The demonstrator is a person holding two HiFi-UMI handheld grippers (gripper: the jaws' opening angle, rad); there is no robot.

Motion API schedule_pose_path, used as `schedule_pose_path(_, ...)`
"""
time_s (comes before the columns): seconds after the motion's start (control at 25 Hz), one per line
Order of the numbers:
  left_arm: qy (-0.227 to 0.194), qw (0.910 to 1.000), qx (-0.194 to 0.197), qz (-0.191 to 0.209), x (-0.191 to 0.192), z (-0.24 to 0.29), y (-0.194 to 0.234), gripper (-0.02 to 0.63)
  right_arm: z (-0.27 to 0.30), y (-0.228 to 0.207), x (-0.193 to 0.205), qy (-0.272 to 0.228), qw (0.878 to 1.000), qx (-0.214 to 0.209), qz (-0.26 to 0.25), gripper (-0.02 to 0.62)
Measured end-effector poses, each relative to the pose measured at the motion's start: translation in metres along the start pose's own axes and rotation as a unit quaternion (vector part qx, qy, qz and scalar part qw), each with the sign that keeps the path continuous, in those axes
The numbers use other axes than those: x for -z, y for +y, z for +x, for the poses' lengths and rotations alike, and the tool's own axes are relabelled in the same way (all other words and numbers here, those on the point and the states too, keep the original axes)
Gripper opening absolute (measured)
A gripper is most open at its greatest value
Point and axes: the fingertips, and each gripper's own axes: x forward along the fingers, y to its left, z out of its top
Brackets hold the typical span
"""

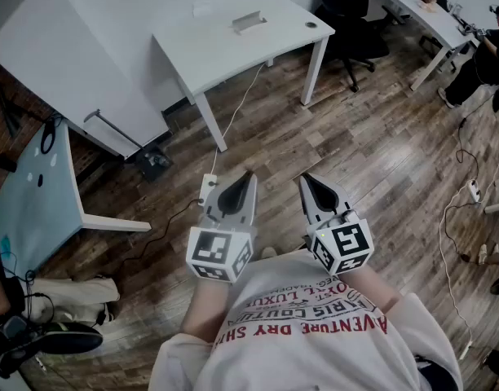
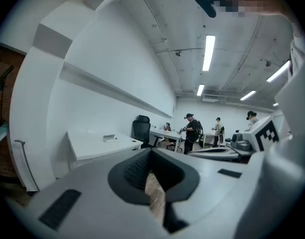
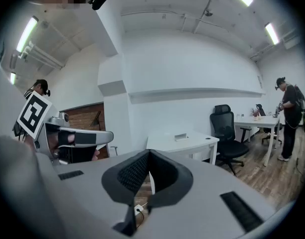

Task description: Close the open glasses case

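A small grey glasses case [image 1: 249, 21] lies on the white table [image 1: 225, 55] far ahead of me; it is too small to tell how its lid stands. The case also shows in the left gripper view [image 2: 109, 137] and the right gripper view [image 3: 181, 136]. My left gripper [image 1: 248, 176] and right gripper [image 1: 305, 179] are held side by side in front of my chest, above the wooden floor and well short of the table. Both are shut with nothing in them. In their own views the left gripper [image 2: 151, 153] and the right gripper [image 3: 148, 153] have their jaw tips touching.
A black office chair [image 1: 347, 10] stands right of the table. A blue-topped table [image 1: 33, 194] is at the left. A white cable and power strip [image 1: 207, 190] lie on the floor ahead. Other people [image 2: 192, 131] stand at desks farther off. Bags [image 1: 54, 332] sit at lower left.
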Motion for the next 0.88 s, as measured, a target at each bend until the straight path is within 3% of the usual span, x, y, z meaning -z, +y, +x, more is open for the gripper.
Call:
schedule_pose_path(0.4,0.006,0.9999,-0.007,-0.011,0.006,0.005,0.019,0.005,0.02,0.003,0.002,0.013,1.0,-0.006,-0.001,0.012)
schedule_pose_path(0.88,0.023,0.9994,-0.001,-0.026,0.017,0.019,0.035,0.005,0.031,-0.013,0.011,0.023,0.998,0.022,0.053,0.012)
